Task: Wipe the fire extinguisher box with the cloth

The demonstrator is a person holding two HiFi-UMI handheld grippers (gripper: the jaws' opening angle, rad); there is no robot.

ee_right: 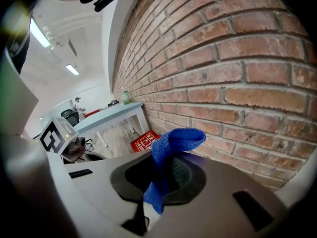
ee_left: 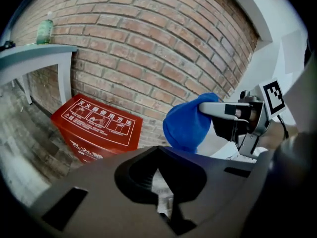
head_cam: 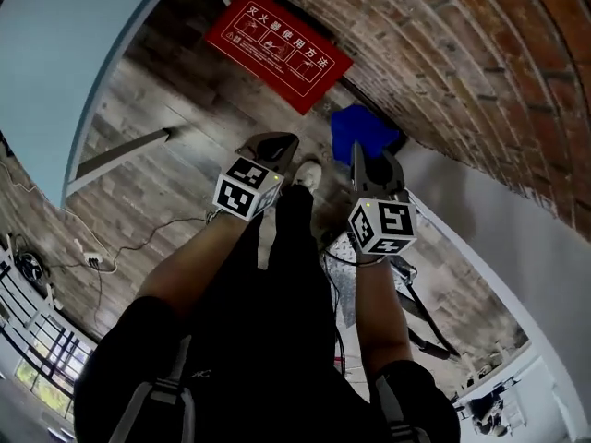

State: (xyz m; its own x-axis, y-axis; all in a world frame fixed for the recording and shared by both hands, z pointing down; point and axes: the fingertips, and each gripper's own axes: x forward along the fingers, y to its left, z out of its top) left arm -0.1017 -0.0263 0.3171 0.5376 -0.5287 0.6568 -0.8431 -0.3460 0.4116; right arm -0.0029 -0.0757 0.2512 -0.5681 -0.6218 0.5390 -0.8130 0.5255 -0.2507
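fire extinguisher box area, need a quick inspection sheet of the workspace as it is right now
surface: wood-look plank floor
job's things: red fire extinguisher box stands on the floor by the brick wall; blue cloth is held in the air, not on the box
clutter: green bottle on the table
grippers: left gripper shut, nothing in it; right gripper shut on the cloth
cables: white cable and power strip on the floor at the left
surroundings: brick wall behind the box, table to its left, person's shoe near it
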